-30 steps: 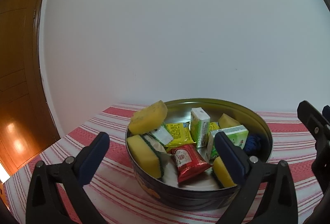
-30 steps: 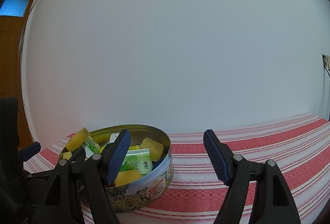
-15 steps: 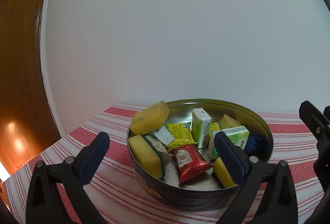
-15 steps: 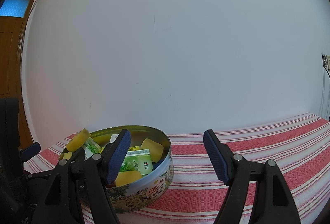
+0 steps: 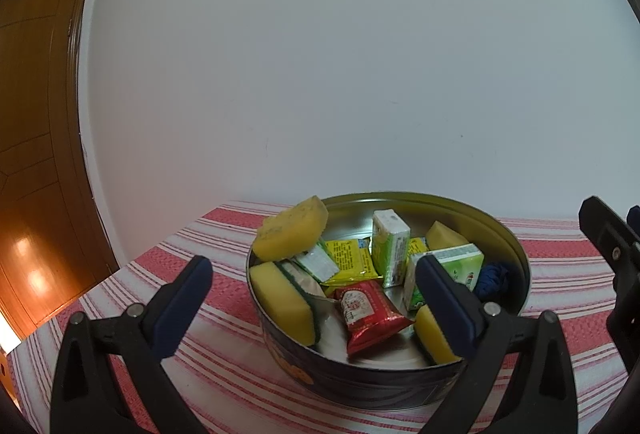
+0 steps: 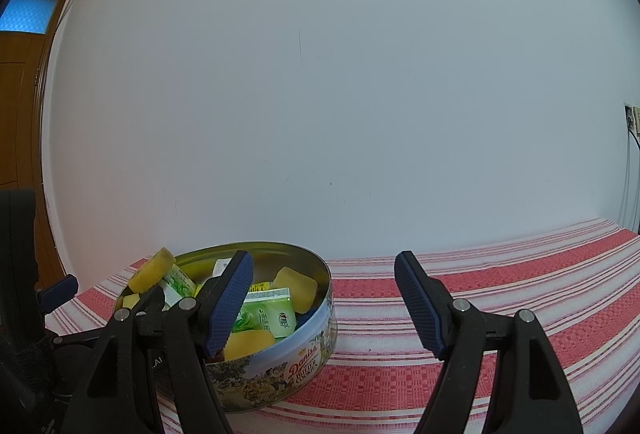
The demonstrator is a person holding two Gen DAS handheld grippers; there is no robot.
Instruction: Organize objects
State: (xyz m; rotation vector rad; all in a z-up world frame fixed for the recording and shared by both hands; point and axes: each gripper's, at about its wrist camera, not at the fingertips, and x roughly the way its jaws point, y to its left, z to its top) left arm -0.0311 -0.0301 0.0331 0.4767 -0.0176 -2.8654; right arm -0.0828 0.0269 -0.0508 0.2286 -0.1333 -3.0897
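Observation:
A round cookie tin (image 5: 516, 254) (image 6: 304, 354) stands on the red-and-white striped tablecloth (image 5: 168, 262). Inside lie several yellow sponges (image 5: 290, 228), a red packet (image 5: 366, 314), a yellow packet (image 5: 348, 258), green-and-white cartons (image 5: 390, 246) (image 6: 268, 314) and a blue bundle (image 5: 494, 276). My left gripper (image 5: 310, 300) is open just in front of the tin, its right finger over the near rim and nothing pinched. My right gripper (image 6: 324, 300) is open to the right of the tin, with only cloth between its fingers.
A white wall (image 6: 320, 94) rises close behind the table. A wooden door (image 5: 32, 154) stands at the left. Bare striped cloth (image 6: 500, 274) stretches to the right of the tin, with a wall socket and cable (image 6: 632, 122) at the far right.

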